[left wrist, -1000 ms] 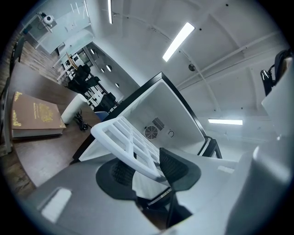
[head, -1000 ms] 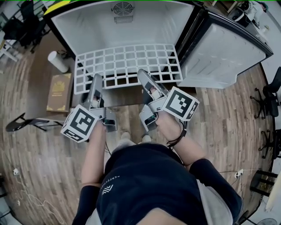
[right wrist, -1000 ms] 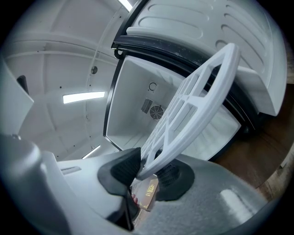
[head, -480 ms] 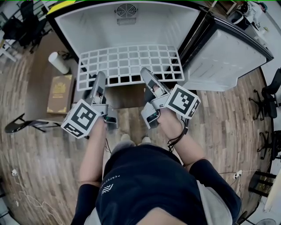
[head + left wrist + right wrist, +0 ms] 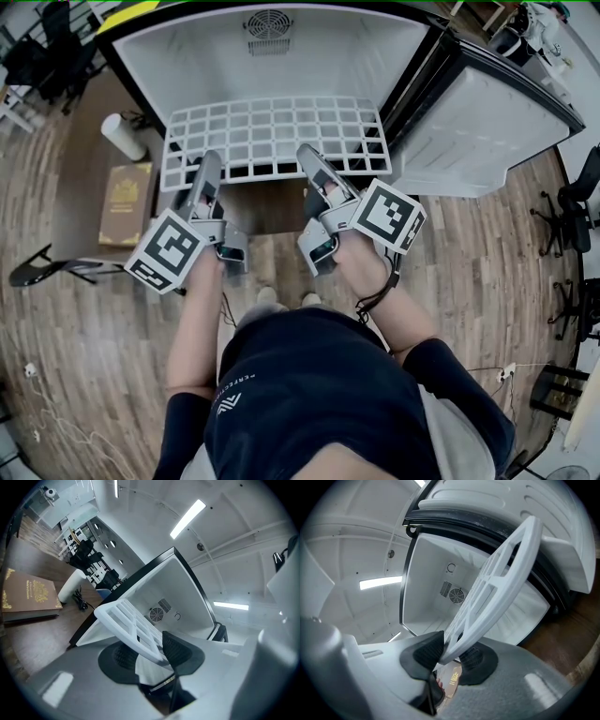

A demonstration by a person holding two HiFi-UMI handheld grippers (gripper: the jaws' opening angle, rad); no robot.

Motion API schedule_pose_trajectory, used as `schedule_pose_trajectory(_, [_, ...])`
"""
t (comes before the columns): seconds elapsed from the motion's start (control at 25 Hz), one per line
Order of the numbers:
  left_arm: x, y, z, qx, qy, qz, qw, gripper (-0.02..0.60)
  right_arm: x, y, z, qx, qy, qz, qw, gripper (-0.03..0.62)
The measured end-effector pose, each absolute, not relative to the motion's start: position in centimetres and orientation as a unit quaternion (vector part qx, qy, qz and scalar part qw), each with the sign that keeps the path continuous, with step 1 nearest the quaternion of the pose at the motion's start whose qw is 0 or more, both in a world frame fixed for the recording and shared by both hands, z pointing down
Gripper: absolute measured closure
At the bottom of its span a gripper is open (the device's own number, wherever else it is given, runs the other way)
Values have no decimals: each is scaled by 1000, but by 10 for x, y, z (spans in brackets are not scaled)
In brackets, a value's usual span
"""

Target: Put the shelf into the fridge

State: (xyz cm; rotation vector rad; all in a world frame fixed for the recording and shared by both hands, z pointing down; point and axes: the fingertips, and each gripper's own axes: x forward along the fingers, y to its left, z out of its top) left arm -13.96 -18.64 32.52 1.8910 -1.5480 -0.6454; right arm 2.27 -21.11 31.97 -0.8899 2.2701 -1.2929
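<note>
Between the left gripper's [image 5: 150,652] fingers [image 5: 121,657] sits the near rim of the white lattice shelf [image 5: 491,590], and both pads are pressed right onto it, a firm clamp. Over on the right gripper [image 5: 451,655], same story: its fingers [image 5: 427,652] are closed on that same near rim, further along, so the shelf is carried by two grips well apart on one edge. Ahead of both sets of fingertips the shelf stretches out roughly level, and its far edge is right at the mouth of the open fridge [image 5: 187,56]; how far inside it reaches I can't tell. Beyond that far edge, deep in the white cavity, a round fan grille [image 5: 262,19] shows on the back wall. Off to the outer side of the right fingers, the door [image 5: 478,122] stands swung wide. Out past the left fingers, a brown book [image 5: 127,200] lies flat on a dark surface, with a white cylinder [image 5: 123,133] just beyond it. Below both grippers runs wood-plank floor [image 5: 84,356].
</note>
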Motion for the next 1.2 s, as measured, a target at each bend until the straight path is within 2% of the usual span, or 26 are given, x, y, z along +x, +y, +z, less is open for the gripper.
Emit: schedule_pose_trajectory(1.2, [-145,-236,321,715,-571,-254,312,426,17,-260,316,-328,801,-461,196,508])
